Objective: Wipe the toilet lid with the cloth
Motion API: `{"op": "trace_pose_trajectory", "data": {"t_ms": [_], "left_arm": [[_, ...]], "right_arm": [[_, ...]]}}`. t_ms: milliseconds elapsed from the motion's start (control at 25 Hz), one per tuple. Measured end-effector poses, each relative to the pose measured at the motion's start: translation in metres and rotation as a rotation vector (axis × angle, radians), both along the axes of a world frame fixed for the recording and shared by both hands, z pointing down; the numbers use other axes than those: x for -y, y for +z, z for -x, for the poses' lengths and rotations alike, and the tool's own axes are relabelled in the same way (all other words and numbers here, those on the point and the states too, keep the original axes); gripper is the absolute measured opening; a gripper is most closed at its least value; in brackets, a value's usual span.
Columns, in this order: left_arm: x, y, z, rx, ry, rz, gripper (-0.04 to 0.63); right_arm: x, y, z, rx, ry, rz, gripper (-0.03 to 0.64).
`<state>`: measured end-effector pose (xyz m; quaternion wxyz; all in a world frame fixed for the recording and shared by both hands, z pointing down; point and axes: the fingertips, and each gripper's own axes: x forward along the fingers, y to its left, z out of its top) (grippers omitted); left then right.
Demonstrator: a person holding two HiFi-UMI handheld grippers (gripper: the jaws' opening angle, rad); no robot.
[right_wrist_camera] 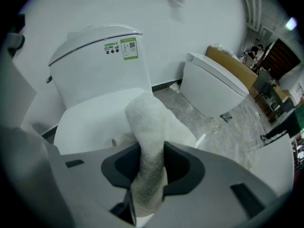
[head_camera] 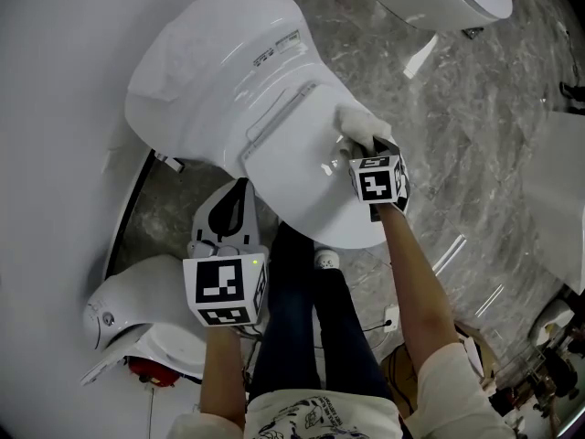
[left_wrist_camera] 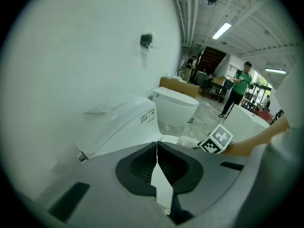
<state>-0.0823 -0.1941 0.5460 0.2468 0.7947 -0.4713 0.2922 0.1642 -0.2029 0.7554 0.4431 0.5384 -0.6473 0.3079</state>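
Well, my left gripper [left_wrist_camera: 156, 148] hangs near the toilet lid [head_camera: 297, 167], jaws pressed together on nothing. My right gripper [right_wrist_camera: 151, 158] pinches the cloth [right_wrist_camera: 153, 120] by its bunched middle, at the lid's right side. It looks soft, light and floppy, and I'd judge a firm pinch suits it on that slick surface.

Only print I could spot was a green-and-white sticker [right_wrist_camera: 123, 48] on the toilet tank [right_wrist_camera: 90, 75], way too small to read.
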Motion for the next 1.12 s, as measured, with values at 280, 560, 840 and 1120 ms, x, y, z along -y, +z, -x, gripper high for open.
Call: {"op": "trace_pose_trajectory", "data": {"t_ms": [280,560,840,1120], "left_arm": [[-0.008,-0.006,-0.02,-0.009,0.038,-0.01,0.009],[-0.021,-0.004,-0.044,-0.016,0.082,-0.008,0.009],[-0.036,-0.005,-0.066,-0.028,0.122,-0.001,0.009],[-0.044,-0.007,-0.072,-0.032,0.141,-0.003,0.009]], "right_arm": [[-0.047,0.005,-0.036,-0.027,0.059,0.042,0.112],[-0.09,0.011,-0.067,-0.036,0.11,0.069,0.112],[-0.131,0.015,-0.089,-0.042,0.171,0.1,0.112],[-0.169,0.018,-0.102,-0.038,0.288,0.122,0.112]]}}
